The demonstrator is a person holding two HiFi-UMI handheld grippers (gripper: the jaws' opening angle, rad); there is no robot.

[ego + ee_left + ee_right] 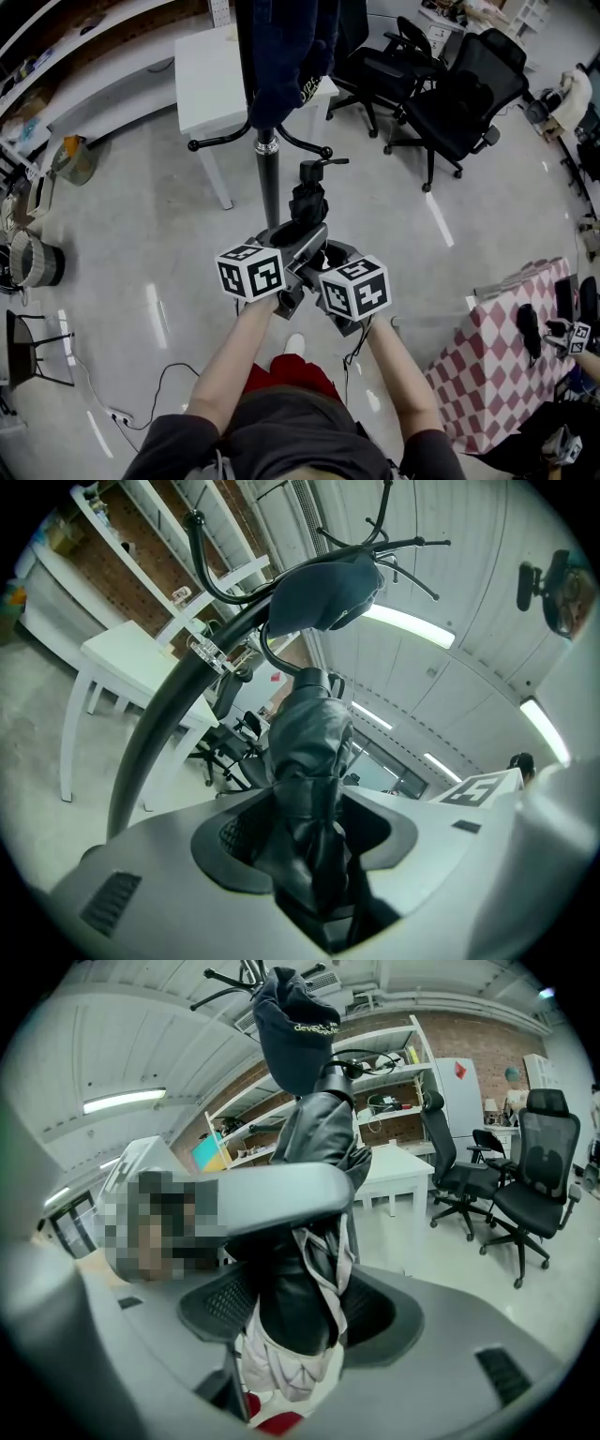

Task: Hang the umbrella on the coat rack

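Observation:
A folded black umbrella (307, 202) stands nearly upright in front of me, its handle (320, 167) on top, close to the right of the coat rack's black pole (269, 183). My left gripper (298, 234) is shut on the umbrella's bundled fabric (314, 761), and the right gripper (333, 255) is shut on it just below (314, 1166). In the left gripper view the rack pole (159, 728) curves past on the left. A dark cap (328, 588) (295, 1026) and a navy garment (281, 56) hang on the rack's hooks (217, 141).
A white table (211, 70) stands behind the rack, with black office chairs (459, 94) to the right. A checkered cloth-covered table (511, 337) is at the right, a cable (159, 389) on the floor at the left, shelving (56, 56) along the far-left wall.

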